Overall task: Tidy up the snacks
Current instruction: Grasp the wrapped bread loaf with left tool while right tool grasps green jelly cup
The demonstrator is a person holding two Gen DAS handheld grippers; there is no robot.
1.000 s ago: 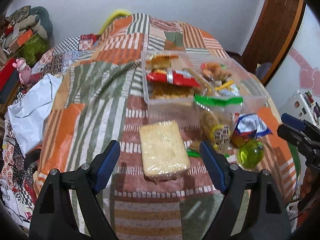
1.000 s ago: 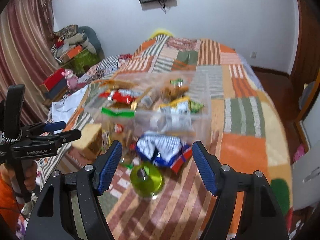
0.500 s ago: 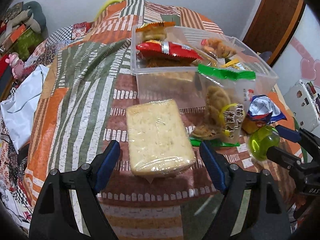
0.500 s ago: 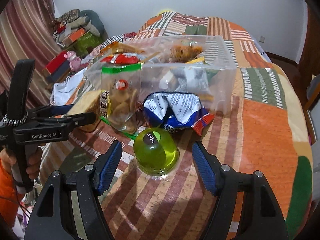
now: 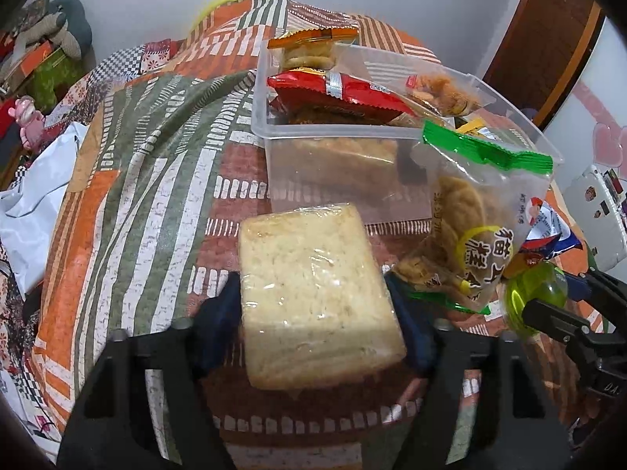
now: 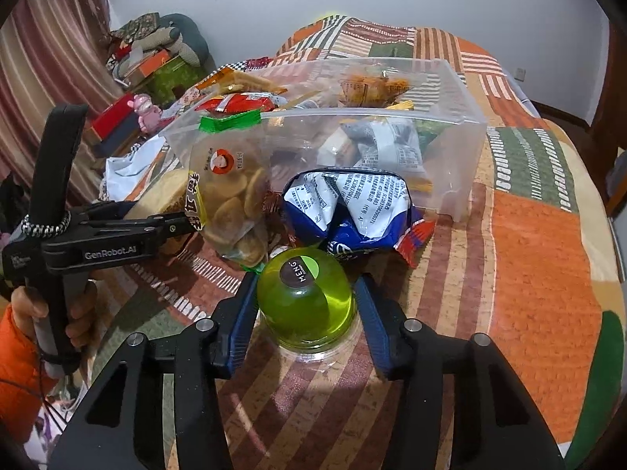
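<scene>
Clear plastic bin [image 6: 462, 149] on the patchwork bedspread [image 6: 529, 243] already holds several packets; four items remain outside, just before it; left gripper [image 5: 313, 309] pinches the wrapped pale cake block [image 5: 313, 293]; right gripper [image 6: 305, 309] brackets the green jelly cup [image 6: 305, 301], contact uncertain; biscuit bag [image 6: 231, 203] and blue-white packet [image 6: 352, 211] untouched.

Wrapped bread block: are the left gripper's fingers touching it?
Touching. The left wrist view shows both blue pads pressed against the wrapped bread block's sides, left gripper around it.

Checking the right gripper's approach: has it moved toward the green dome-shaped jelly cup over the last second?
Yes. The right gripper moved forward and down toward the clear plastic bin; its fingers now flank the green dome-shaped jelly cup.
</scene>
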